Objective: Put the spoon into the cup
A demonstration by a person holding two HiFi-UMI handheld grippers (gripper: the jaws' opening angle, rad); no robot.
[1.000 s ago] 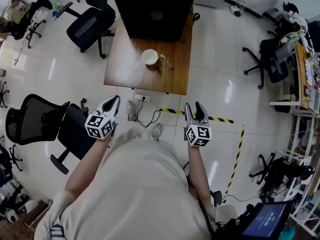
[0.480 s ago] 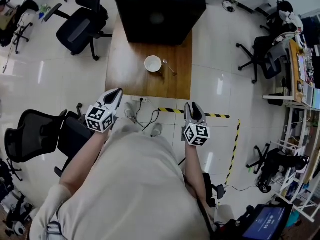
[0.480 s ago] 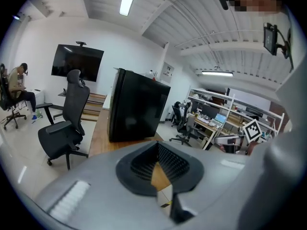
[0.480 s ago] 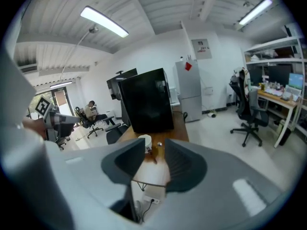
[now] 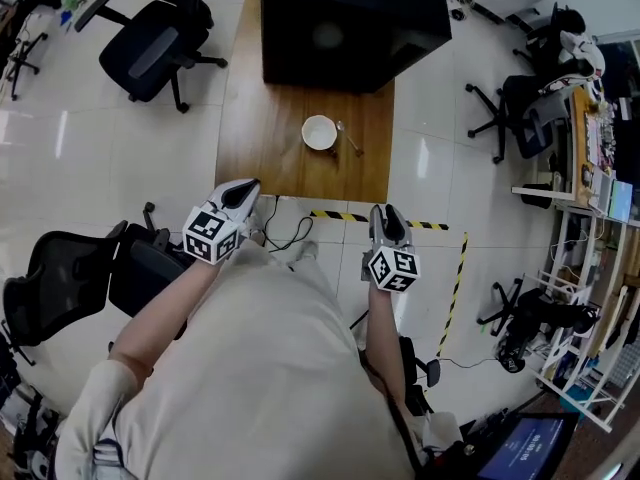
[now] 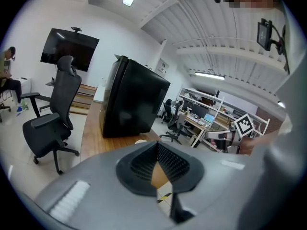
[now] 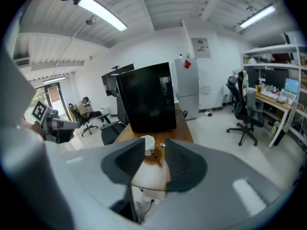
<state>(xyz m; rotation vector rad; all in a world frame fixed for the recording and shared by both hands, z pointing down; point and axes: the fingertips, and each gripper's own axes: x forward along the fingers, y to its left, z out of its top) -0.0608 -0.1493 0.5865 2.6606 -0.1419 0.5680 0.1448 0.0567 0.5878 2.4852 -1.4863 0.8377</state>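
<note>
The left tongs (image 5: 243, 192), closed and empty, hover by the near edge of the wooden desk (image 5: 250, 118). On the desk stands a white cup (image 5: 320, 132), with the spoon (image 5: 351, 139) lying just to its right. The right tongs (image 5: 388, 218) have just been closing and stand partly apart, gripping nothing.

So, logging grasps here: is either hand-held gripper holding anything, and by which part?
Nothing is held. The right hand-held gripper, its jaws just closing partway, and the left hand-held gripper are empty; the spoon lies beside the cup on the table.
</note>
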